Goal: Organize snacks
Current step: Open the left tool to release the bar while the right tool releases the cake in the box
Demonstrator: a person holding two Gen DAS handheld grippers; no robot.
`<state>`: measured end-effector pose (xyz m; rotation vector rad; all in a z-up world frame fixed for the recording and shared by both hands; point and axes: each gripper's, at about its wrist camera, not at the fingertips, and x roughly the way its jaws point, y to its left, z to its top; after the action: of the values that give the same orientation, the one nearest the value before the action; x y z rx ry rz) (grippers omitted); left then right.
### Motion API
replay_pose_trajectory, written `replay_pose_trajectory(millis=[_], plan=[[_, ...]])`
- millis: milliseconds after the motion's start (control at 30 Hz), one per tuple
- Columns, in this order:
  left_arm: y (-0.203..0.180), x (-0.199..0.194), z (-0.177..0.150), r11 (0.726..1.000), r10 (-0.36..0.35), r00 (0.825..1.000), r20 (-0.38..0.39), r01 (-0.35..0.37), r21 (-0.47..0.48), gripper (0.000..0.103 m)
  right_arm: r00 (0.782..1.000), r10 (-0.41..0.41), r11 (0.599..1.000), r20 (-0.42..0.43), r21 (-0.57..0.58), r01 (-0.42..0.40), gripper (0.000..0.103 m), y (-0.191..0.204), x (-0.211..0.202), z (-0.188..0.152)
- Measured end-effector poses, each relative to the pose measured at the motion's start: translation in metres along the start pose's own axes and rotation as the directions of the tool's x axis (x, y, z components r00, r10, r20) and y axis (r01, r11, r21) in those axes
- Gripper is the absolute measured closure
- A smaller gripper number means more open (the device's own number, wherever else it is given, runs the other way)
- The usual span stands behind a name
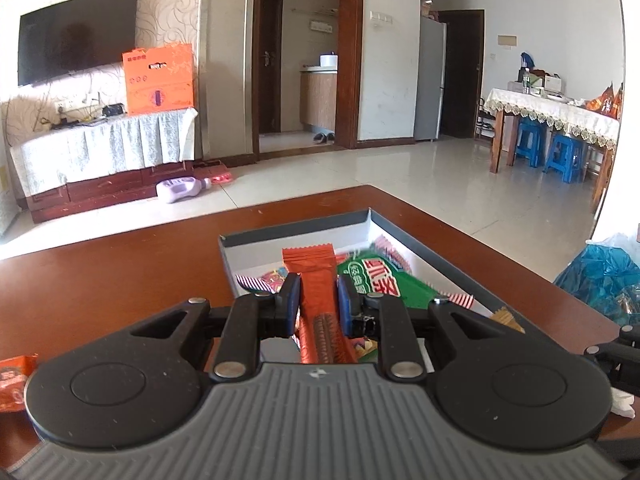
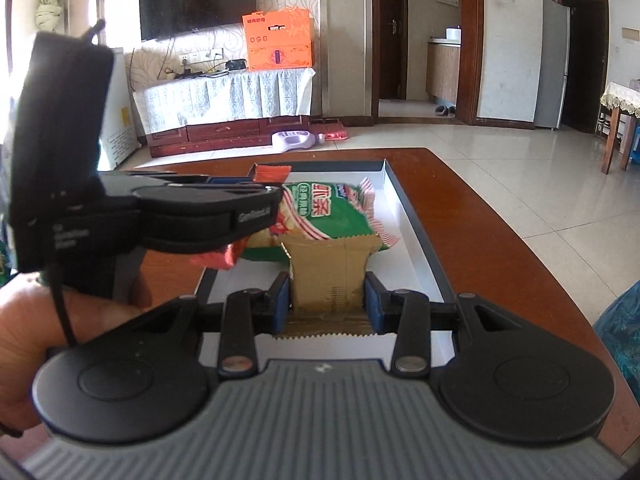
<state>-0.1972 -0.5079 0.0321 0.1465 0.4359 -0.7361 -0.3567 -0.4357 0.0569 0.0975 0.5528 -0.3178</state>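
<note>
My left gripper is shut on a long orange snack bar, which hangs over the grey-rimmed white tray on the brown table. In the tray lie a green packet and striped wrappers. In the right wrist view my right gripper is shut on a tan gold packet above the near end of the tray. Behind it lies the green packet. The left gripper enters from the left over the tray, the orange bar poking out past it.
An orange wrapper lies on the table at the left edge. A blue plastic bag sits at the table's right side. A hand holds the left tool. Beyond the table edge is tiled floor with a TV cabinet.
</note>
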Motion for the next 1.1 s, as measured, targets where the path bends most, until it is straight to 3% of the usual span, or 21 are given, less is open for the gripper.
replay_pose_trajectory(millis=[367,500,567,633,700,833,1100], plan=[[-0.011,0.013,-0.005,1.000,-0.016,1.000,-0.021,0.017,0.023,0.078,1.000,0.005,1.000,-0.021,-0.007,-0.005,0.062,0.002,0.005,0.000],[-0.011,0.010,-0.006,1.000,-0.008,1.000,-0.015,0.008,0.021,0.068,1.000,0.009,1.000,-0.022,-0.010,-0.009,0.062,0.004,0.008,0.002],[-0.010,0.008,-0.005,1.000,-0.002,1.000,-0.008,0.002,0.022,0.057,1.000,0.011,1.000,-0.025,-0.012,-0.011,0.062,0.005,0.010,0.002],[-0.007,0.005,-0.006,1.000,0.010,1.000,0.002,-0.010,0.029,0.039,1.000,0.010,1.000,-0.022,-0.014,-0.010,0.062,0.006,0.010,0.002],[-0.006,0.002,-0.005,0.999,0.015,1.000,0.016,-0.015,0.037,0.031,1.000,0.008,1.000,-0.016,-0.013,-0.008,0.062,0.005,0.010,0.002],[-0.004,-0.004,-0.006,0.998,0.019,1.000,0.023,-0.020,0.054,0.025,1.000,0.001,1.000,-0.012,-0.005,-0.001,0.062,0.003,0.012,0.002],[0.002,-0.017,-0.009,0.999,0.018,1.000,0.013,-0.018,0.050,0.024,0.999,-0.006,0.999,-0.035,-0.039,0.004,0.061,0.009,0.020,0.002]])
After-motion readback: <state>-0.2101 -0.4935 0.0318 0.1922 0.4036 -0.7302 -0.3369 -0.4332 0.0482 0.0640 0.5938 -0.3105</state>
